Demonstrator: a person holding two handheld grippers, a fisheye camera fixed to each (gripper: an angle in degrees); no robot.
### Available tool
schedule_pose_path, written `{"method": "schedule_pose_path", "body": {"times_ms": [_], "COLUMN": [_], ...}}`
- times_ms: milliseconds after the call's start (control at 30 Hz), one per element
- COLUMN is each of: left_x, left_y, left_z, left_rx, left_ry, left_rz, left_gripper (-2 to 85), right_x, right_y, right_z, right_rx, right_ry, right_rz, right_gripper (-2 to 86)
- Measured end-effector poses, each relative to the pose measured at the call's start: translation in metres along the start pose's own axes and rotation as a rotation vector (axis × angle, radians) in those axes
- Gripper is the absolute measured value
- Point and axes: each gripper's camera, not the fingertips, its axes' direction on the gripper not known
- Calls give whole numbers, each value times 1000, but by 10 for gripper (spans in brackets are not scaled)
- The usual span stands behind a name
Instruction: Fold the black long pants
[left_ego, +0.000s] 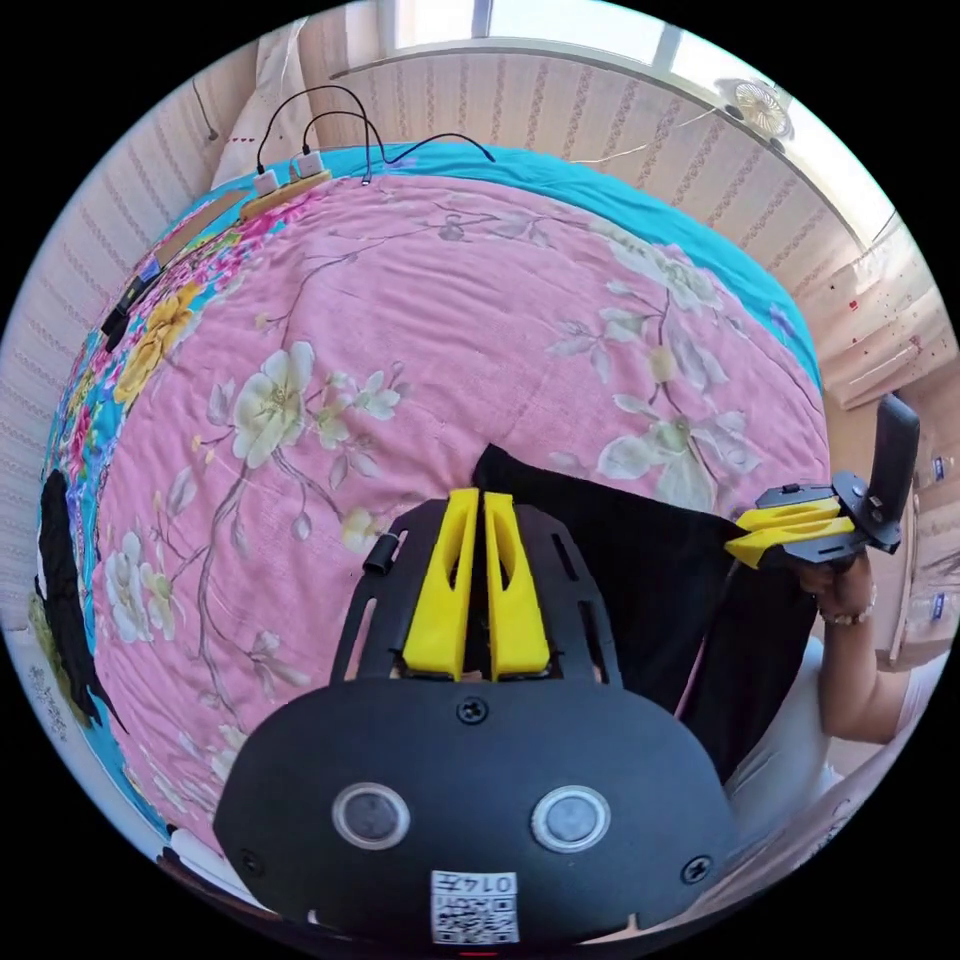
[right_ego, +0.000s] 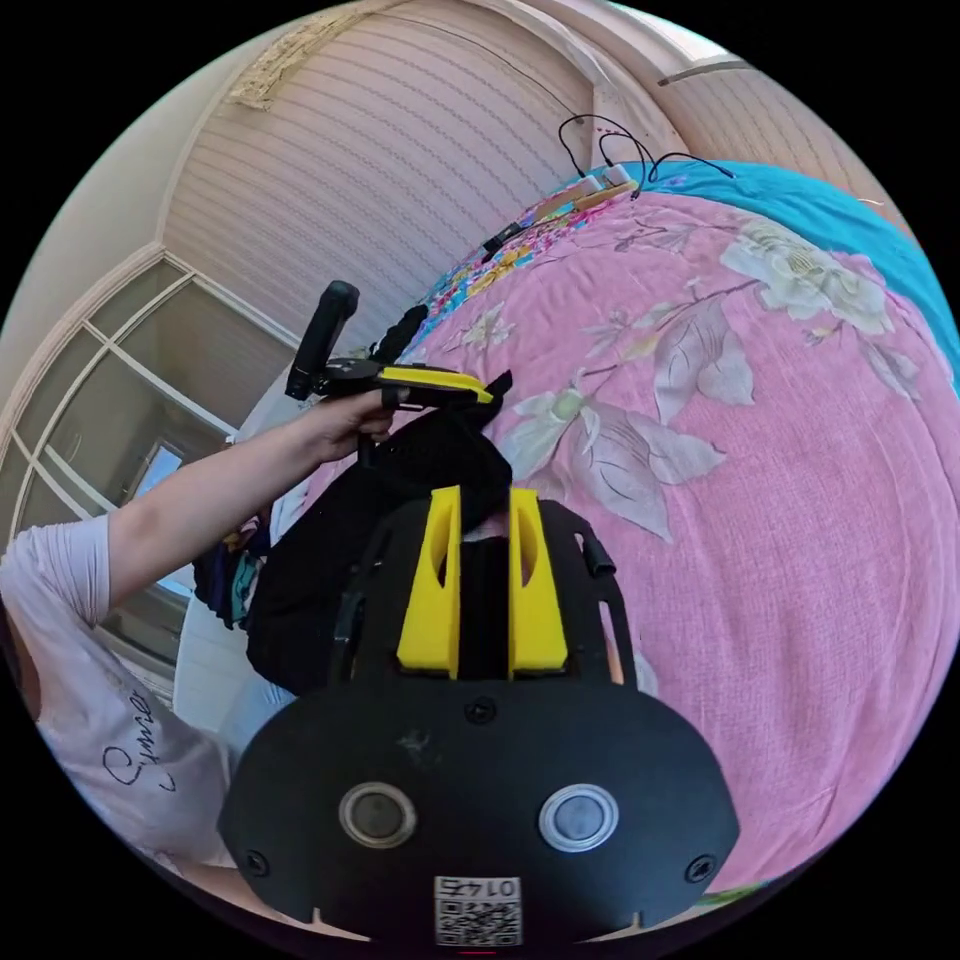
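The black long pants (left_ego: 640, 590) hang as a stretched band between the two grippers, above the near edge of the bed. My left gripper (left_ego: 482, 495) has its yellow jaws shut on one end of the cloth. At the right of the left gripper view, a hand holds my right gripper (left_ego: 735, 535), clamped on the other end. In the right gripper view, the right gripper (right_ego: 485, 492) holds black fabric between its jaws. The pants (right_ego: 330, 570) bunch and sag to the left below it. The left gripper (right_ego: 490, 393) sits just above, held by a hand, pinching a corner of the cloth.
A pink floral quilt (left_ego: 400, 300) covers the bed. Chargers with black cables (left_ego: 290, 175) lie at its far edge, and another dark garment (left_ego: 60, 580) hangs off its left side. The person in a white shirt (right_ego: 90, 700) stands by the bed, with a window (right_ego: 110, 400) behind.
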Motion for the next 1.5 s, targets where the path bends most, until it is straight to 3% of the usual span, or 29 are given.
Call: {"method": "schedule_pose_path", "body": {"times_ms": [100,267,400,633,733,833,1000,1167,1333,1500], "left_x": [0,-3,2,-19,-28,-10,74,126,151,148], "left_y": [-14,-54,-69,-77,-67,-48,-10,-22,-39,-42], "left_z": [-18,-19,29,12,-30,-63,-45,1,42,34], "left_rx": [82,101,13,77,188,238,172,113,-28,-13], "left_ry": [-89,-82,-100,-59,-87,4,192,280,155,203], "left_rz": [16,-4,-36,-120,-149,-57,154,202,291,297], "left_gripper": [-4,-8,-6,3,5,8,34,67,68,-1], "right_x": [-11,-23,-30,-34,-36,-33,-14,-7,-11,-20], "right_y": [-4,-9,-16,-21,-21,-17,0,26,42,45], "right_z": [-5,-7,7,24,19,-6,-49,-43,-30,6], "right_rx": [19,74,7,-72,-70,-30,-17,-275,-283,-384], "right_ry": [61,153,284,374,375,385,261,242,65,121], "right_rz": [-44,-86,-109,-119,-122,-135,-108,-149,-215,-278], "right_gripper": [14,7,6,15,32,48,56,79,100,36]}}
